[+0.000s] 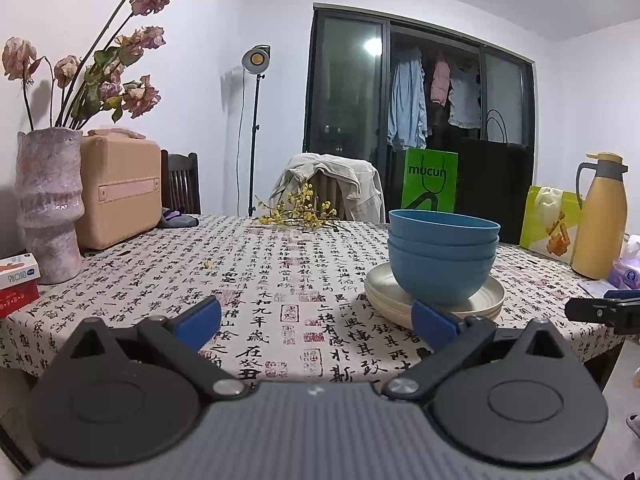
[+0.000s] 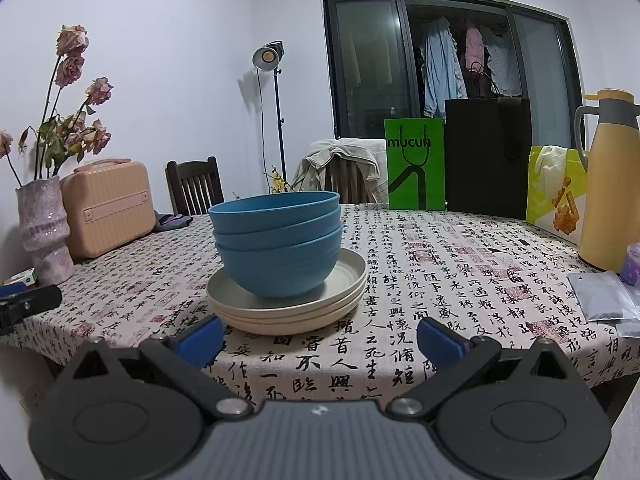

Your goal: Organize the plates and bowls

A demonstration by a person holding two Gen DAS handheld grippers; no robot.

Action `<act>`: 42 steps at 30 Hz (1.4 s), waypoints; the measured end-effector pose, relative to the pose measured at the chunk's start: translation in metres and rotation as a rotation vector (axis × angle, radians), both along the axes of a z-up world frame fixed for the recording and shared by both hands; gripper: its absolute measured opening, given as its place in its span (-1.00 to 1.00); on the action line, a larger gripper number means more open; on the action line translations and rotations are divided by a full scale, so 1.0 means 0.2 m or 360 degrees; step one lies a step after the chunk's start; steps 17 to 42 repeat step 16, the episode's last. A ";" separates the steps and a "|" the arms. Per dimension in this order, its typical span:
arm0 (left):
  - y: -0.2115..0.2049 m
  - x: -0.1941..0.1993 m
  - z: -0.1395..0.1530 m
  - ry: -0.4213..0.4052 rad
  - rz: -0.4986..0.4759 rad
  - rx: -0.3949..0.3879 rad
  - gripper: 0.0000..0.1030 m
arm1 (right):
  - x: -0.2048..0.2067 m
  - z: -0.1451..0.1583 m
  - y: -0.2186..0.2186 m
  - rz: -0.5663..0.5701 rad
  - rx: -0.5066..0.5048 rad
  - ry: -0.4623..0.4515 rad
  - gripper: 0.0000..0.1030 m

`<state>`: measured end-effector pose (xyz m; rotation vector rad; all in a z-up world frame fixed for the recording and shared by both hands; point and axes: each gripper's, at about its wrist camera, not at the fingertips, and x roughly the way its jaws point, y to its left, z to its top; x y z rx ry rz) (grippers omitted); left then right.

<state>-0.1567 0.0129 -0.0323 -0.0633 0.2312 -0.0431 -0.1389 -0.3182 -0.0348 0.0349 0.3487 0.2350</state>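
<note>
At the left of my right-wrist frame stood a pink vase and a peach case on the desk, whose cloth is printed with Chinese calligraphy. At centre-left, three blue bowls sat nested on a stack of cream plates. My right gripper hovered wide and empty at the bottom of the frame. In the left-wrist frame my left gripper was equally wide and empty. Stacking looked finished, I judged; any next move would call for releasing or shifting the pile whole. Upper right, a green bag read "mucun", beside a yellow flask.
</note>
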 end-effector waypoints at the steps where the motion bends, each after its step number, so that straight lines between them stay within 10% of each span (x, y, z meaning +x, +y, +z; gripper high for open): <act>1: 0.00 0.00 0.00 -0.0001 -0.0003 -0.0002 1.00 | 0.00 0.00 0.00 0.0000 0.0000 0.0001 1.00; 42: 0.01 0.00 0.00 -0.0007 -0.0011 -0.0028 1.00 | 0.00 -0.03 -0.01 0.0010 -0.0005 0.0018 1.00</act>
